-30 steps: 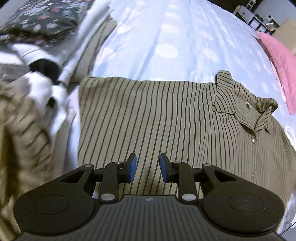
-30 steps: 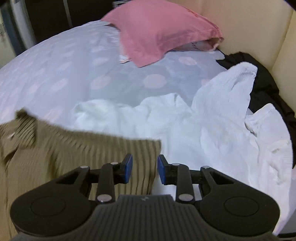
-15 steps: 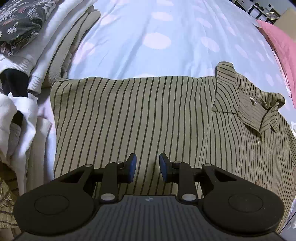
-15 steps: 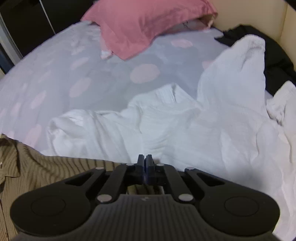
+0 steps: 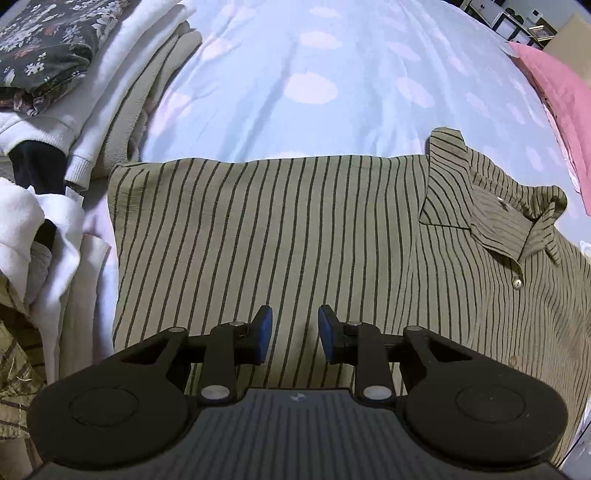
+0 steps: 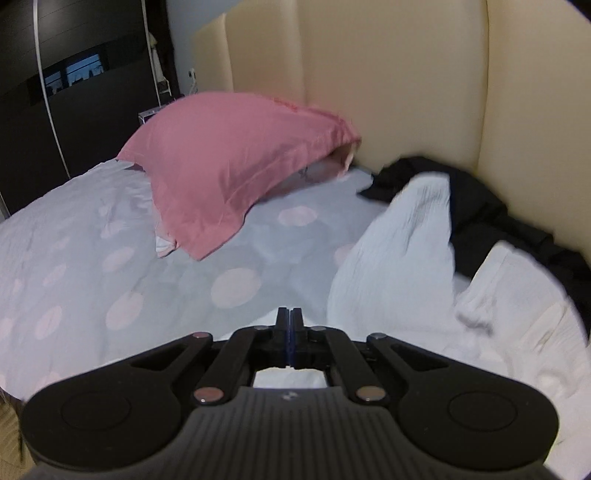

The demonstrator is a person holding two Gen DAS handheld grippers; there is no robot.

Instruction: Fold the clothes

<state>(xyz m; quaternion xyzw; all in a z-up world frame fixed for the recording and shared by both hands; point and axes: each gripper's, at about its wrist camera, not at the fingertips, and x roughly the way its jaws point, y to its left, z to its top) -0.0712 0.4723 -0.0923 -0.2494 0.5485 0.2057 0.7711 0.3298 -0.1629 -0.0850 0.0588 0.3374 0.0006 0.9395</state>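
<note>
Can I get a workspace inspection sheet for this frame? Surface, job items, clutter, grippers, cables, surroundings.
Surface: bed sheet, pale blue with pink dots.
Job's things: striped shirt laid flat, collar to the right in the left wrist view, buttons visible. White garment crumpled near the headboard, unfolded.
Clutter: stack of folded clothes left of the shirt; black garment partly under the white one; pink pillow.
Grippers: left gripper open, above the shirt, nothing between its pads. Right gripper shut; no cloth visible between the pads.
Cables: nothing seen.
Surroundings: cream padded headboard; dark wardrobe; shelving in the background.
</note>
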